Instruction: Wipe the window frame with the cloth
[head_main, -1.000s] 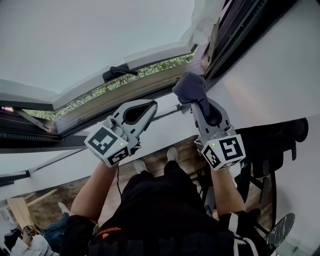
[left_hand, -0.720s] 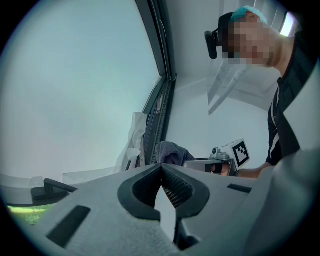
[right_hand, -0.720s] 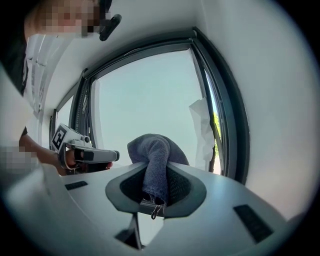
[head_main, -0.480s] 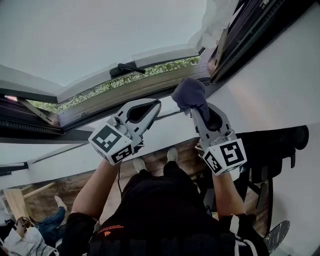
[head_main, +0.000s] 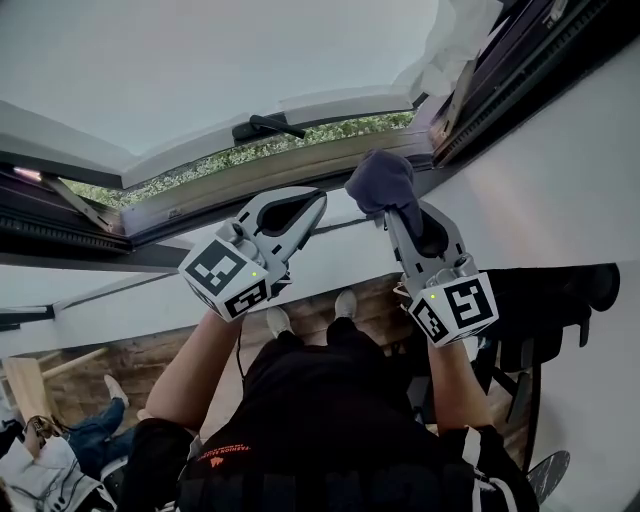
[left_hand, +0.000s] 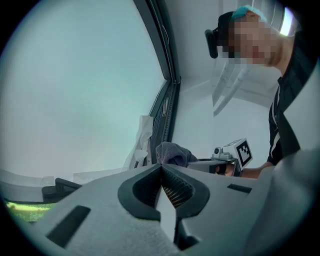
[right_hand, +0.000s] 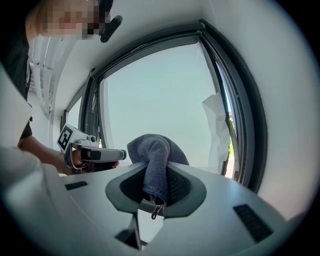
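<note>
- Your right gripper (right_hand: 156, 175), centre-right of head view: jaws clamped on grey cloth (head_main: 380, 182). Cloth bunched beyond tips, narrow strip hanging down between pads.
- Cloth sits upper centre of head view, against lower window frame (head_main: 200, 195) near its right corner. Actual contact hard to confirm.
- Your left gripper (left_hand: 161, 169), just left of right one: jaws together, nothing between them, tips close to frame.
- Black window handle (head_main: 268, 126) above both grippers.
- White crumpled material (head_main: 450, 50) at upper right, beside dark side frame.
</note>
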